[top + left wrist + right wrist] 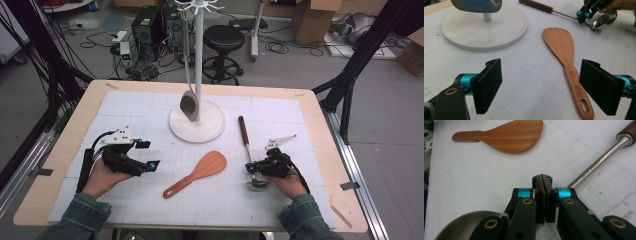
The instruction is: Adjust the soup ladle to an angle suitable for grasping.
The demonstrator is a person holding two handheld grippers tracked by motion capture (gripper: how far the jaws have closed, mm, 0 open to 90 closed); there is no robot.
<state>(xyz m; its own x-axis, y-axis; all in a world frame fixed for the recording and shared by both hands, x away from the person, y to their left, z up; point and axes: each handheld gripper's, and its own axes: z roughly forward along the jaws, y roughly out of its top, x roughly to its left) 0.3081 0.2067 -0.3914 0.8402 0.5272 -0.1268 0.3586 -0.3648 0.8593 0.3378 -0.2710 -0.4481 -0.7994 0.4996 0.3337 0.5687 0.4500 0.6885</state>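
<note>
Steel ladle (248,150) lies right of the wooden spatula (197,172); right tongs (248,167) are clenched on its shaft, left tongs (148,154) gape, released, left of the spatula.

Lying mid-table on the mat (125,107): spatula (197,172), blade toward the far right, handle toward the near left. Standing behind it at the far centre: rack base (215,127), with a hanging spoon (188,106) dangling over its left part. Lying right of the spatula: ladle (248,150), handle pointing away, bowl nearest the person. Resting left of the spatula: left gripper (147,155). Sitting over the ladle's shaft, just behind its bowl: right gripper (248,167).
</note>
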